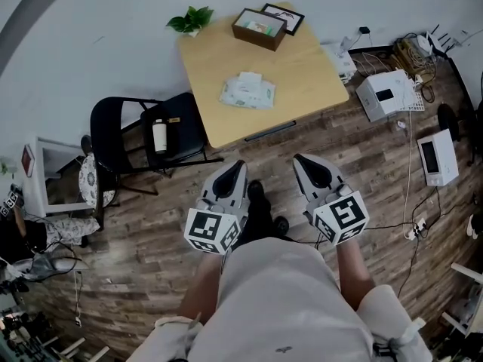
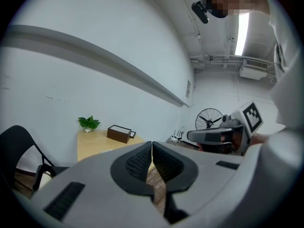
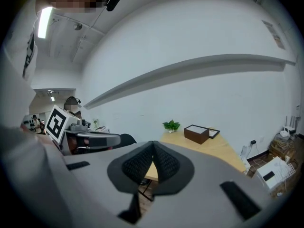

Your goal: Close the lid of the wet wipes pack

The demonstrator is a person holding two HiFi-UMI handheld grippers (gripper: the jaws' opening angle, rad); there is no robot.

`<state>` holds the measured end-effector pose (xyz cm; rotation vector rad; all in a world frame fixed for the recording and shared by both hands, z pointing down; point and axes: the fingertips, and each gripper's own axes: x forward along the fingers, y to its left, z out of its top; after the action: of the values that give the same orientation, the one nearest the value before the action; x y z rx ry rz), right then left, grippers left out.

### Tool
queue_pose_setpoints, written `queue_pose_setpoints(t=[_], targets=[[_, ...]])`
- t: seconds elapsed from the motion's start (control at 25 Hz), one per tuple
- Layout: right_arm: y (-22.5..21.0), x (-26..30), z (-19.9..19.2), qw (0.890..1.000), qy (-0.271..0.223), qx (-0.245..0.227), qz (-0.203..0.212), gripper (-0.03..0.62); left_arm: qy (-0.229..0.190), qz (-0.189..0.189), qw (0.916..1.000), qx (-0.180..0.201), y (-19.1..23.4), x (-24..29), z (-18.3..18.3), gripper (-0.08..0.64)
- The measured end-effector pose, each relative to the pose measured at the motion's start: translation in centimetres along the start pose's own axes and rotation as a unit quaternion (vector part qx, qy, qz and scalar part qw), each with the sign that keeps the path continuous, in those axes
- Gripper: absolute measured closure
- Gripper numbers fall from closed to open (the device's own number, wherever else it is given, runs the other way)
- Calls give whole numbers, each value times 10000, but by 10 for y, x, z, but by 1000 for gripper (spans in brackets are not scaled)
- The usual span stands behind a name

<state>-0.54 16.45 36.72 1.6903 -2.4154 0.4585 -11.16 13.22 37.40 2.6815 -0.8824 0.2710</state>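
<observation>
The wet wipes pack (image 1: 247,92), white and pale green, lies flat in the middle of the wooden table (image 1: 302,74); a white flap sticks up at its far edge. Both grippers hover over the floor, well short of the table's near edge. My left gripper (image 1: 235,169) is shut with nothing between its fingers, and the left gripper view shows its pads (image 2: 142,161) meeting. My right gripper (image 1: 300,161) is shut and empty too, its pads (image 3: 164,163) together in the right gripper view. The pack does not show in either gripper view.
On the table's far end stand a brown box (image 1: 259,29), a picture frame (image 1: 287,17) and a small plant (image 1: 190,21). A black chair (image 1: 124,138) holding a white bottle (image 1: 159,136) stands left of the table. White devices (image 1: 385,94) and cables lie on the floor at the right.
</observation>
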Motion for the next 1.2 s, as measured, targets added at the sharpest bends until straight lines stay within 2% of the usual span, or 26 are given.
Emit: queue_pose_setpoints(t=[0.44,0.6,0.76,0.84,0.96,1.2], targets=[[-25,72,26,9999,68,-46,-89,587,-49,-151,9998,91,62,49,29,551],[-29,91,32,9999,72,-84,-129,567,-75,-358,9990,238,75,61,39,551],[-31,107,36,9999,53,-51,-144,513,-96,-408,9986,319,89,68,44,547],[-30,111,37,9999,51,-19,-115,481,-70,-441,9984,338,92,70,44,500],[-31,116,38,9999,44,47,-98,465,-52,-462,9984,314,97,72,43,477],[-31,121,37,9999,99,47,-123,452,-10,-555,9982,241,101,78,41,476]])
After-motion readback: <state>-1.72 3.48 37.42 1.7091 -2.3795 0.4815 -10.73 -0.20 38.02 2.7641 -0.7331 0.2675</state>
